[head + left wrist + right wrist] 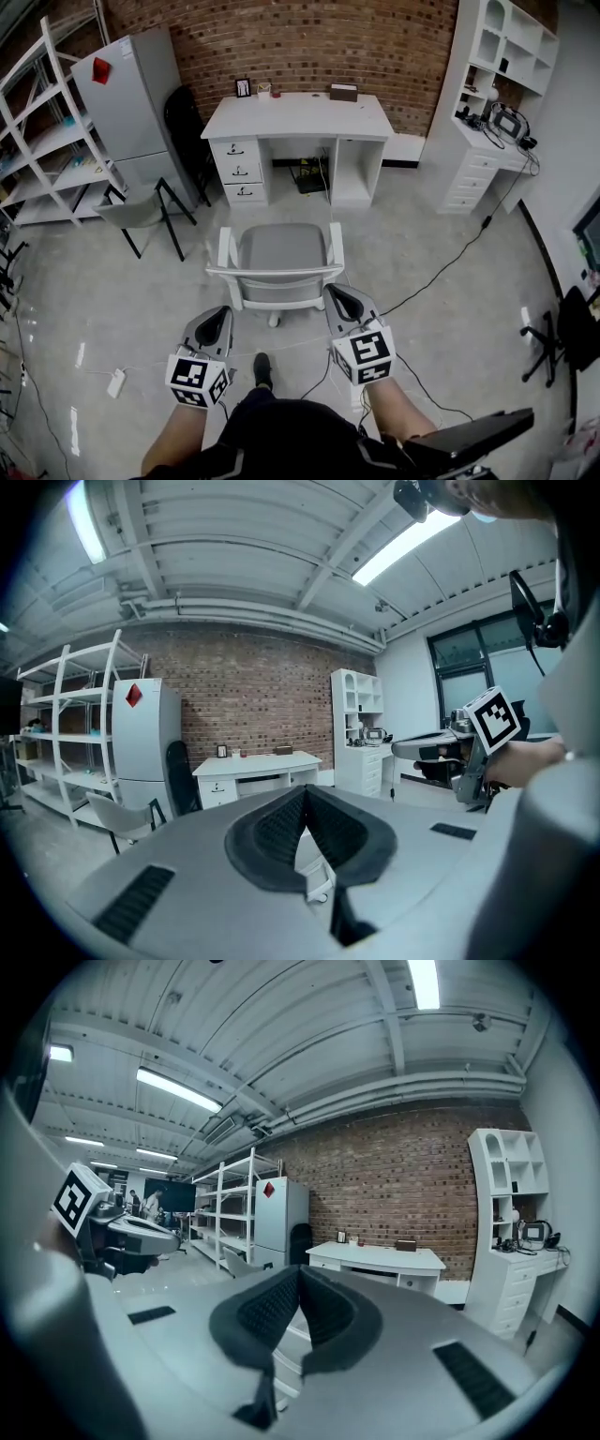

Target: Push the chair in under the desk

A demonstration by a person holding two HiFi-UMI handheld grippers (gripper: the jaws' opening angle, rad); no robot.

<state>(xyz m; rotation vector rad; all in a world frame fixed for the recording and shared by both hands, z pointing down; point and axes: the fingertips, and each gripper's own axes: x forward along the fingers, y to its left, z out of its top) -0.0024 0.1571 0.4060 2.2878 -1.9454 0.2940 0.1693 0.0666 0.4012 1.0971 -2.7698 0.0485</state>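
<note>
**A:** Where is the chair?

**B:** The chair (pixel 281 258) stands on the floor with its seat facing the desk (pixel 298 117). It is apart from the desk and lined up with the knee opening.

**A:** Anything in its path?

**B:** Dark wires (pixel 309 175) lie deep in that opening. A black cable (pixel 441 272) runs past the chair's right, and 1 grey side chair (pixel 141 211) stands off to the left.

**A:** And the grippers?

**B:** The 2 sit just behind the backrest, left gripper (pixel 223 314) and right gripper (pixel 333 292). Both have their jaws pressed together and empty.
</note>
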